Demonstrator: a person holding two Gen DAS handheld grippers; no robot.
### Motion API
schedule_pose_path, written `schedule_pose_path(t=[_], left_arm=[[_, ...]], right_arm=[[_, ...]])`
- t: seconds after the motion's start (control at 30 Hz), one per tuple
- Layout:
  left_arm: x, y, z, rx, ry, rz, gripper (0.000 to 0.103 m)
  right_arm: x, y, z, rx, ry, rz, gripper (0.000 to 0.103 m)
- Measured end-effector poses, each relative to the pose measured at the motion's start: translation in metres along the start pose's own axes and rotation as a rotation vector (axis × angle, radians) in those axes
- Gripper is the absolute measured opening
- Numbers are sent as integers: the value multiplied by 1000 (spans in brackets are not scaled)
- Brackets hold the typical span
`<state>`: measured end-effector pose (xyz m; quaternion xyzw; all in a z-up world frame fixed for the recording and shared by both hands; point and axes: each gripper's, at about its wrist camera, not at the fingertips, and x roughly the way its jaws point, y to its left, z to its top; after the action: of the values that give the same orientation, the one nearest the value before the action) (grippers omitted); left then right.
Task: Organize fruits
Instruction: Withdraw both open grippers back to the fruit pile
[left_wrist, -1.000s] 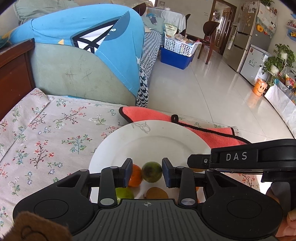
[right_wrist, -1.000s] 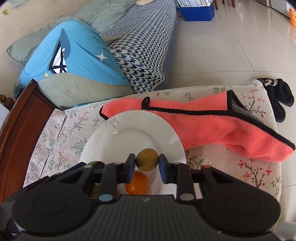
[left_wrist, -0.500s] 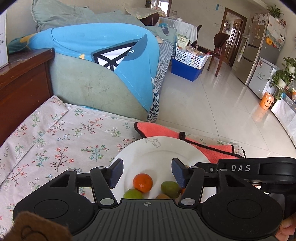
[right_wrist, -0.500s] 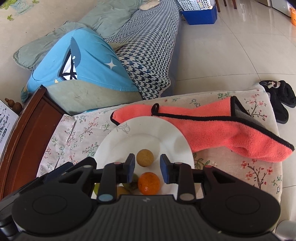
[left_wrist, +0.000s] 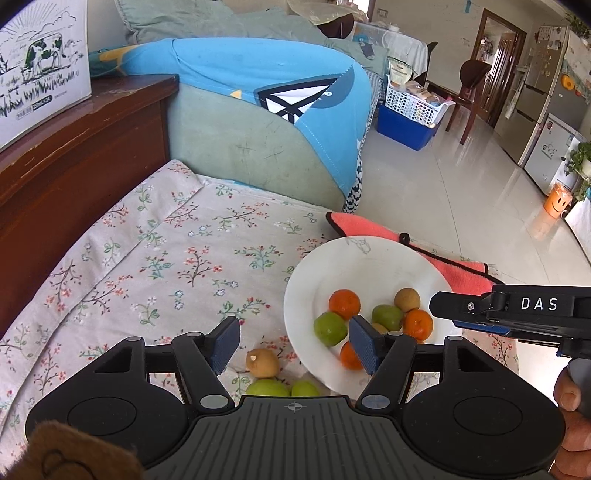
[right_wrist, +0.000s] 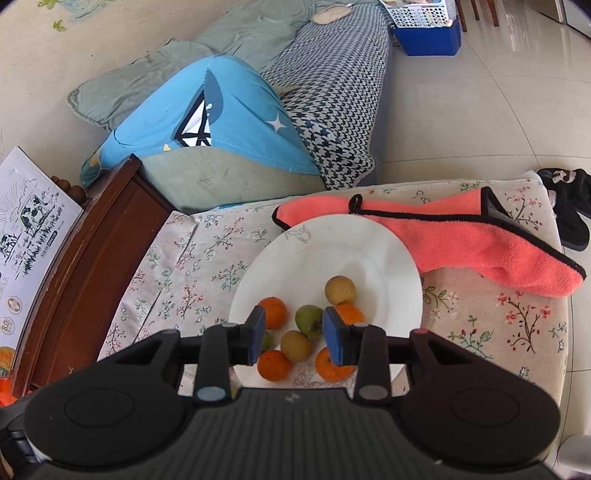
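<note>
Evidently the gathering is partly done: several oranges and green and brown fruits sit on the white plate (left_wrist: 314, 273), while a brown fruit (left_wrist: 262, 362) and two green fruits (left_wrist: 267, 388) lie on the floral cloth (left_wrist: 155, 258). The left tongs (left_wrist: 291, 345) hang spread and empty with the brown fruit just ahead between their tips; the right tongs (right_wrist: 293, 334) hang spread, empty, above the plate. Next, probably, the left lowers and pinches that brown fruit.
</note>
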<state>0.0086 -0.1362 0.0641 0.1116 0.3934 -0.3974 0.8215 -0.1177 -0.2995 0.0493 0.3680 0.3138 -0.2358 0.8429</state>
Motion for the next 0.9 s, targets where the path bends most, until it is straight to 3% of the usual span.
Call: schedule_pose_path(t=[0.53,0.9], left_arm=[[-25,37,-39,-23,53,57,69],[-19,57,-52,-5,114,126,70]], right_arm=[[-2,19,-51,-32,130,55,36],[25,30,-64,-20,212,14,36]])
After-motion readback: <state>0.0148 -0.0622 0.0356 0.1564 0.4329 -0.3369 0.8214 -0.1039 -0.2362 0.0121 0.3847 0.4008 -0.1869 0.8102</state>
